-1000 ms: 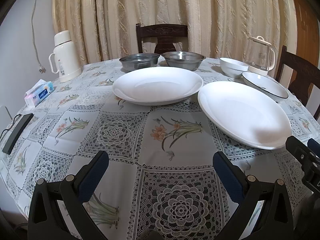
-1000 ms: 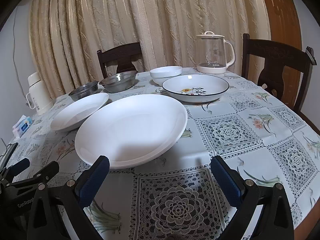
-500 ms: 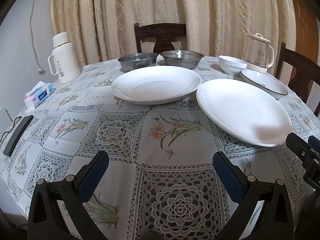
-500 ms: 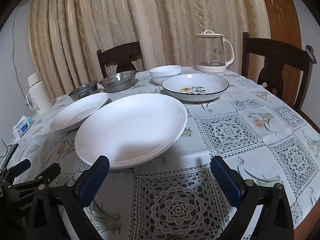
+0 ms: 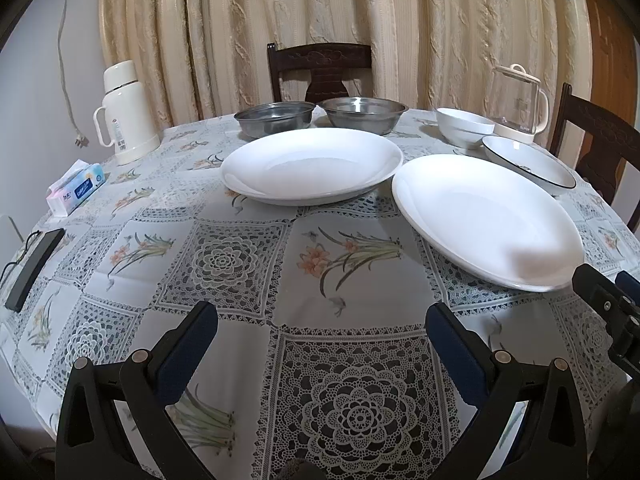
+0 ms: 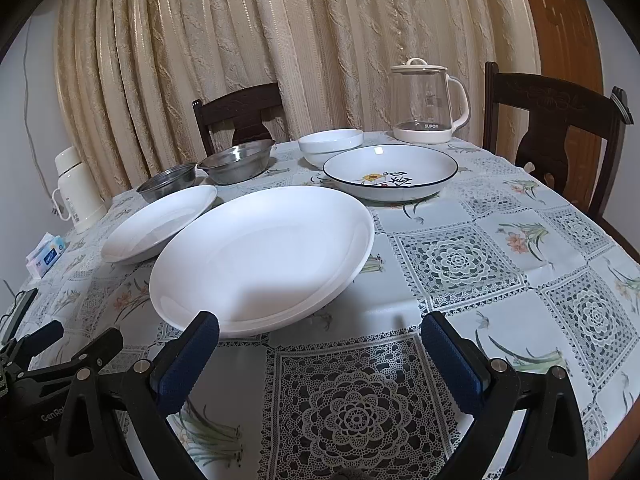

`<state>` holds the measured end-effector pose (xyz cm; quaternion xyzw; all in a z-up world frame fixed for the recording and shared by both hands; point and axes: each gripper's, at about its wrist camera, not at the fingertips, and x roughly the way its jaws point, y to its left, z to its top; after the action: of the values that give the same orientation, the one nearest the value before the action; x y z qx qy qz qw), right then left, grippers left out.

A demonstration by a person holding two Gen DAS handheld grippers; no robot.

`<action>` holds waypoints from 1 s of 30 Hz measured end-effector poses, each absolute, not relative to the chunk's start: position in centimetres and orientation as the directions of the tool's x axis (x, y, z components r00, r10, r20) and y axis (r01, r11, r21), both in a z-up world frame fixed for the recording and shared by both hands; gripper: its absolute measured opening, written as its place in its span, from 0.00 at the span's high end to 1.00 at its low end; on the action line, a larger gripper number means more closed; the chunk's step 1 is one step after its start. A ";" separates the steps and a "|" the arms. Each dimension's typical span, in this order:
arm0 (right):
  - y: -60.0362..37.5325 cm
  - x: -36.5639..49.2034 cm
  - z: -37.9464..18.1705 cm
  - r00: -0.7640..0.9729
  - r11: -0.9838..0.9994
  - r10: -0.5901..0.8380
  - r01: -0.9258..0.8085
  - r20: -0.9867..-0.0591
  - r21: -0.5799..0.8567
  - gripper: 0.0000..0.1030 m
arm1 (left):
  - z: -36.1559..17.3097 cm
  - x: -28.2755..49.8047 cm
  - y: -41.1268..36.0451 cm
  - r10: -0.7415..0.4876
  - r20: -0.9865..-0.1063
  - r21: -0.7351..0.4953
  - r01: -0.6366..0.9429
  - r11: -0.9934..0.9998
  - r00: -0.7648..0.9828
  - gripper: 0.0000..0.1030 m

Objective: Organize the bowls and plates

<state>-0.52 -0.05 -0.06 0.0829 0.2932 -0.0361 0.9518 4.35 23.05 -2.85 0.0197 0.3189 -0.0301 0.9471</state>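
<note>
Two large white plates lie side by side on the table: one (image 5: 312,164) (image 6: 160,220) further left, the other (image 5: 484,212) (image 6: 264,256) closer to me. Behind them stand two steel bowls (image 5: 274,118) (image 5: 364,114) (image 6: 168,186) (image 6: 236,164), a white bowl (image 5: 464,130) (image 6: 330,144) and a blue-rimmed patterned plate (image 5: 528,168) (image 6: 390,176). My left gripper (image 5: 322,332) is open over bare tablecloth. My right gripper (image 6: 320,340) is open just before the near white plate's front rim, its left finger close to that rim.
A white thermos (image 5: 124,112), a tissue pack (image 5: 76,190) and a black remote (image 5: 34,262) sit at the left of the round table (image 5: 248,264). A glass kettle (image 6: 430,100) stands at the back right. Dark wooden chairs (image 6: 556,128) surround the table.
Both views have shifted only slightly; the plates sit a little lower and closer in frame. Both grippers stay open and nothing on the table has moved.
</note>
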 end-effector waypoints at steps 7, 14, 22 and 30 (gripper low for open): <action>-0.1 -0.5 -0.1 0.826 0.984 -0.020 0.117 -0.564 0.137 0.00 | -2.8 4.4 23.0 -0.044 -0.605 0.019 0.070 0.997 0.795 0.00; -0.1 -0.5 -0.1 0.825 0.983 -0.019 0.119 -0.565 0.142 0.00 | -3.0 4.4 22.9 -0.055 -0.612 0.009 0.076 0.997 0.789 0.00; -0.3 -0.2 -0.1 0.814 0.980 0.002 0.115 -0.581 0.164 0.00 | -3.6 5.7 24.1 -0.126 -0.696 -0.094 0.084 0.992 0.707 0.00; -0.4 -0.2 0.0 0.796 0.983 -0.001 0.112 -0.605 0.147 0.00 | -3.5 6.4 25.2 -0.163 -0.737 -0.149 0.077 0.986 0.656 0.00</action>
<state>-0.21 -0.44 0.03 0.0881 0.3177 -0.0299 0.9436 6.41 25.18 -3.50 -0.0520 0.4092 -0.0660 0.9086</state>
